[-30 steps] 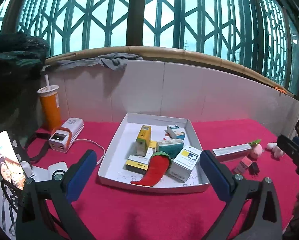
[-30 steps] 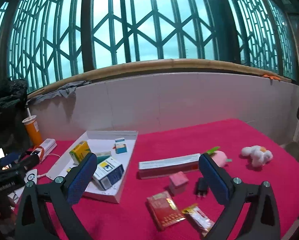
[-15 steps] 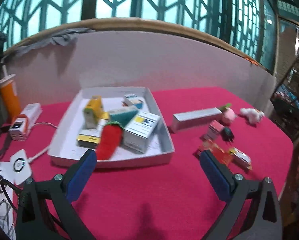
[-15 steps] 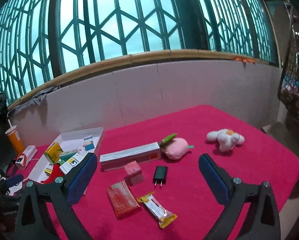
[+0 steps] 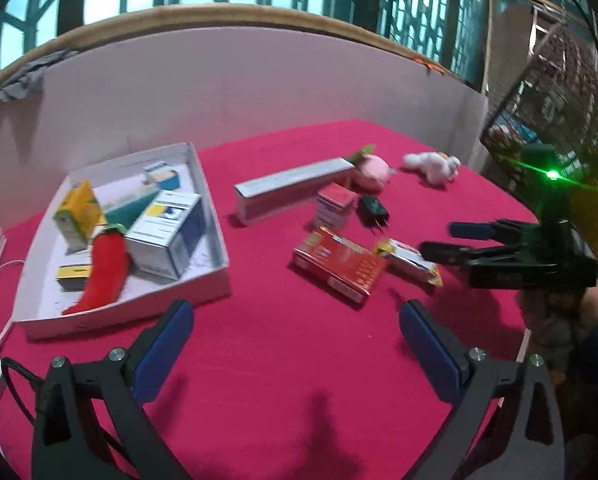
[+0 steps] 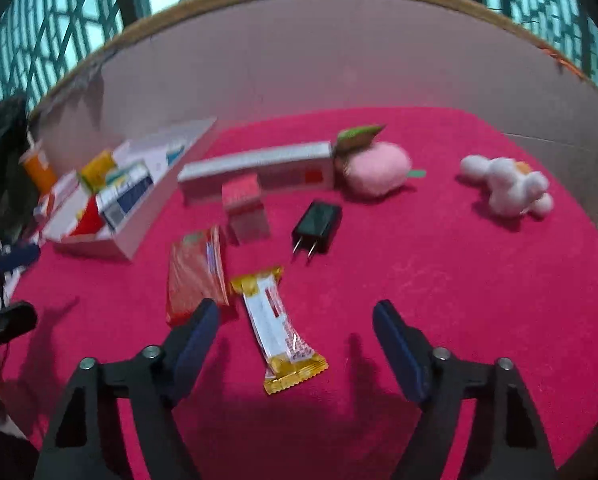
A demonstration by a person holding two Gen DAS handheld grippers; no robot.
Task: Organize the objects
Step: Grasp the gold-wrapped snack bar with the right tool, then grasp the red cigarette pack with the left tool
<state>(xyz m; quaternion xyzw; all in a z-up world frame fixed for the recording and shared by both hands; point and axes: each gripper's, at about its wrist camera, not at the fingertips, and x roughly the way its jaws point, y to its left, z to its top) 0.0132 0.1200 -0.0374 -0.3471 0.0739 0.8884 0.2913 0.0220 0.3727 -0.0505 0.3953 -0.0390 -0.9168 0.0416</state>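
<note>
Left wrist view: left gripper (image 5: 295, 340) hangs over bare red cloth (image 5: 283, 380), jaws wide apart, nothing between them. White tray (image 5: 215, 236) sits to its left, already holding several small boxes and a red plush chilli (image 5: 103, 268). Loose items lie well apart from the tray on the right: long grey box (image 5: 295, 188), small pink box (image 5: 333, 210), black plug adapter (image 5: 373, 212), red packet (image 5: 339, 266), snack bar (image 5: 409, 260), pink plush (image 5: 373, 170), white plush (image 5: 431, 166). Right gripper (image 5: 439, 240) comes in from the side, tips just beside the snack bar.

Right wrist view: right gripper (image 6: 297, 336) is low over the snack bar (image 6: 277, 320), which lies between the jaws; they are closing but the pads are not on it yet. Red packet (image 6: 195, 270) is just beside the left finger (image 6: 197, 334).

Step, as I read it: picking up the snack bar to move it to the tray. Next move needs a finishing descent and squeeze across the wrapper's narrow width, keeping the left finger clear of the red packet.

Writing: print on the boxes and wrapper is too blurred to read; no brand legible.
</note>
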